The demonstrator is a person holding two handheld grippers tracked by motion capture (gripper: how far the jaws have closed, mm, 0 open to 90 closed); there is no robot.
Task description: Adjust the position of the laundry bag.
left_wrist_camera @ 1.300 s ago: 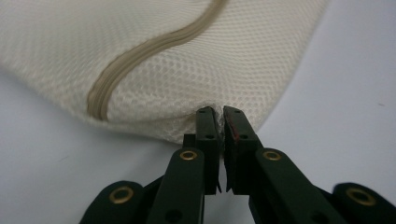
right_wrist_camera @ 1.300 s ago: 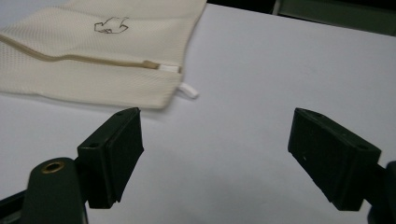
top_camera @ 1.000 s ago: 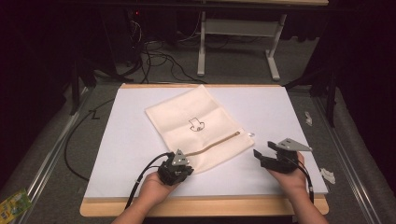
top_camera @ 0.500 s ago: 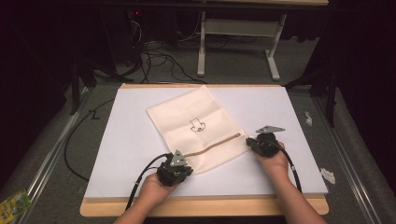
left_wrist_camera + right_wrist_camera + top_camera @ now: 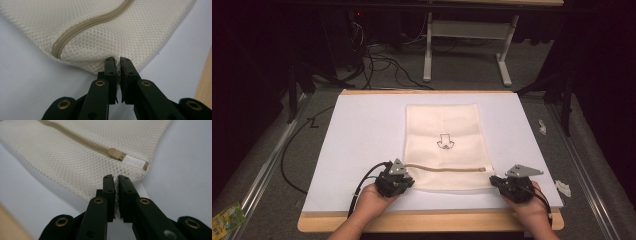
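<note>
**Op:** Left to right. My left gripper is clamped on the near left corner of the mesh laundry bag; in the left gripper view the jaws pinch the mesh edge just past the end of the tan zipper.

**Obs:** And the bag itself?

**Op:** Flat on the white mat, mid-table, squared to the edges, zipper running across its near end.

**Obs:** Right side?

**Op:** My right gripper has just been closing and now nips the near right corner, just below the zipper pull and white tab.

**Obs:** Step in hand?

**Op:** I judge both corners secured, bag pulled straight. Next move likely calls for lifting or folding with both hands level, keeping even tension so the thin mesh doesn't slip out.
</note>
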